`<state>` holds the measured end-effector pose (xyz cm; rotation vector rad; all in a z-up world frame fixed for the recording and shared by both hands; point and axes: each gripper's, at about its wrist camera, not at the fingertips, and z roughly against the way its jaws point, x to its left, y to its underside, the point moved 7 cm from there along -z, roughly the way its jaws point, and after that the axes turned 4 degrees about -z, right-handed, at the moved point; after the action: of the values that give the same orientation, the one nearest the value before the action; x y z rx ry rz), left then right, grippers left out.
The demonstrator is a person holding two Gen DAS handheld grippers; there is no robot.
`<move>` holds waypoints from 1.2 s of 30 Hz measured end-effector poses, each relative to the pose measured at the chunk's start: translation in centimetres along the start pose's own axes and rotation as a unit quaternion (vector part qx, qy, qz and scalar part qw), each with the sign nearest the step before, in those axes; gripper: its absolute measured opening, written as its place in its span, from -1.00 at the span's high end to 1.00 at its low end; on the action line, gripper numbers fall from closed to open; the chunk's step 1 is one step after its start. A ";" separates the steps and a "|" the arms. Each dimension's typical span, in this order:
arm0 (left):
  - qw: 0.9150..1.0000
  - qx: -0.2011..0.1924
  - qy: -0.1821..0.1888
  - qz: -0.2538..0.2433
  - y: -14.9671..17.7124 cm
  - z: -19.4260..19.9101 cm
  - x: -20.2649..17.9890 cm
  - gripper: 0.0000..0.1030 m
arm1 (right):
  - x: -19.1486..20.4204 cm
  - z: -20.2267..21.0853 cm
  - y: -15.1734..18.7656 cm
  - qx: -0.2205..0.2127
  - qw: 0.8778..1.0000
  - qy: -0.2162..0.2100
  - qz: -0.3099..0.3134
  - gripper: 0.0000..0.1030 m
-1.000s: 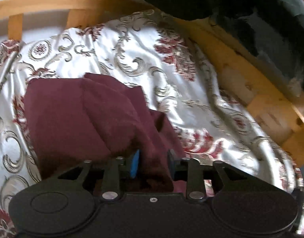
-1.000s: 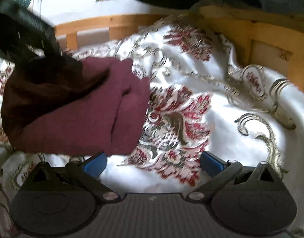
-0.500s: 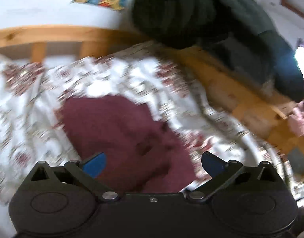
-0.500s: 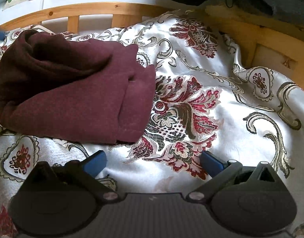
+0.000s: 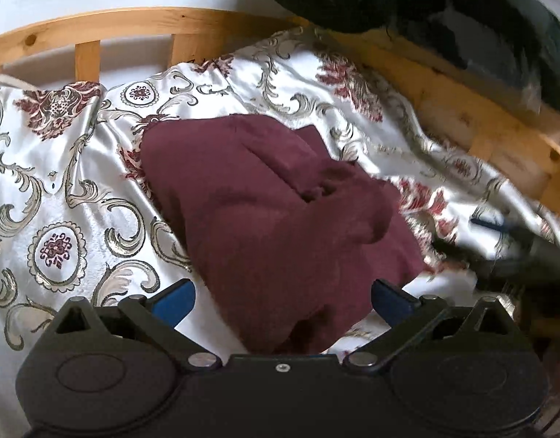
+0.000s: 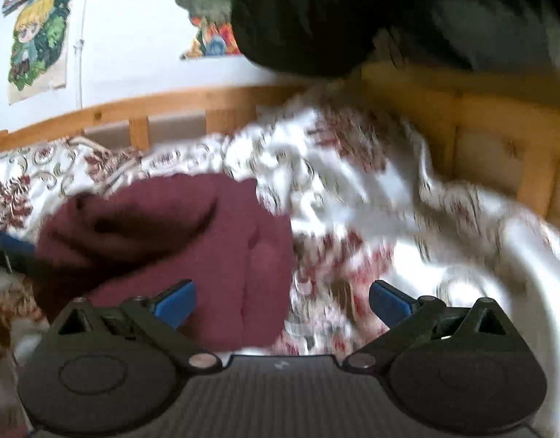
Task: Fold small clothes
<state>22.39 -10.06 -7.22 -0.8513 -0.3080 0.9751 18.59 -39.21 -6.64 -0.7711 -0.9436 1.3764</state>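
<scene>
Left gripper [image 5: 282, 301]: jaws spread wide, having just been opening; the near end of the maroon garment [image 5: 265, 211] lies between the blue pads, but neither pad presses on it. Released, nothing gripped.

Right gripper [image 6: 282, 301]: jaws also wide apart, empty. The garment's near right corner sits just beyond its left pad; patterned cloth shows under the rest of the gap.

Landmark: the maroon garment. It lies bunched on the white floral bedspread [image 5: 61, 182], partly folded, with one rolled lump on top and a loose flap. The wooden bed rail [image 5: 134, 22] runs behind it and to its right. A dark bulky fabric mass [image 5: 426, 7] hangs above the rail, beyond the garment.

Judgement on the step: the fold reads as set down but untidy. To do it well, re-grip at a true edge or corner rather than mid-bulk, one gripper each side, lift only enough to free the layer, and lay it flat over the body. The satin-looking spread will likely let the garment slide, so pin with one gripper while the other pulls.

View differences: the left wrist view shows the garment's far edge, the top lump and crease clearly, plus a blurred dark shape to the garment's right, probably the other gripper. The right wrist view, much blurred, shows the garment's right hem and wall posters [image 6: 35, 36] beyond the rail, absent from the left view.
</scene>
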 end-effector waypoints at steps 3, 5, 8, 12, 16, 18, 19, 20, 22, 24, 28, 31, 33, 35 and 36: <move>1.000 0.008 -0.006 -0.016 0.4 -0.6 -0.1 -0.99 | 1.2 -1.6 -2.4 0.022 0.998 -0.054 -0.023 -0.99; 1.000 0.014 -0.013 -0.020 0.6 -1.0 0.0 -0.99 | 1.6 -3.0 -3.9 0.032 0.993 -0.094 -0.066 -0.99; 0.999 0.007 -0.021 -0.023 0.7 -0.9 0.3 -0.93 | 1.8 -5.0 -5.6 0.044 0.979 -0.143 -0.137 -0.99; 0.999 -0.025 -0.024 -0.042 0.3 -0.2 0.1 -0.79 | 2.1 -8.4 -6.6 0.091 0.952 -0.192 -0.220 -0.99; 0.998 -0.039 0.015 -0.044 0.0 0.1 -0.9 -0.47 | 3.6 -10.8 -6.3 0.119 0.957 -0.178 -0.195 -0.99; 0.998 -0.040 0.021 -0.043 0.0 0.1 -1.3 -0.40 | 4.6 -11.5 -5.7 0.125 0.961 -0.181 -0.166 -0.87; 0.998 -0.043 0.019 -0.046 0.0 0.0 -1.3 -0.38 | 4.9 -11.8 -5.2 0.133 0.961 -0.180 -0.161 -0.79; 0.998 -0.044 0.018 -0.051 0.1 0.0 -1.4 -0.32 | 5.0 -12.4 -4.8 0.143 0.961 -0.173 -0.162 -0.76; 0.997 -0.045 0.020 -0.052 0.1 -0.1 -1.3 -0.29 | 5.0 -12.7 -4.0 0.153 0.959 -0.161 -0.175 -0.66; 0.997 -0.045 0.028 -0.048 0.2 -0.2 -1.3 -0.29 | 4.8 -12.7 -3.7 0.148 0.957 -0.161 -0.189 -0.53; 0.997 -0.046 0.040 -0.050 0.4 -0.5 -1.6 -0.33 | 5.0 -13.4 -3.5 0.160 0.956 -0.158 -0.191 -0.09; 0.996 -0.050 0.046 -0.060 0.5 -0.7 -2.2 -0.33 | 5.8 -12.9 -3.8 0.149 0.963 -0.160 -0.156 0.45; 0.995 -0.056 0.053 -0.062 0.5 -0.8 -2.5 -0.33 | 6.0 -12.1 -4.5 0.129 0.971 -0.156 -0.126 0.62; 0.994 -0.065 0.069 -0.056 0.4 -1.0 -2.9 -0.33 | 5.7 -11.2 -5.3 0.106 0.976 -0.155 -0.110 0.65; 0.993 -0.069 0.078 -0.051 0.2 -1.2 -3.1 -0.33 | 5.4 -10.8 -5.8 0.096 0.978 -0.154 -0.105 0.67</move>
<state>21.26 -13.10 -7.73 -1.0228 -0.2850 0.7934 30.58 -33.33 -5.76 -0.3064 -1.0789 1.3969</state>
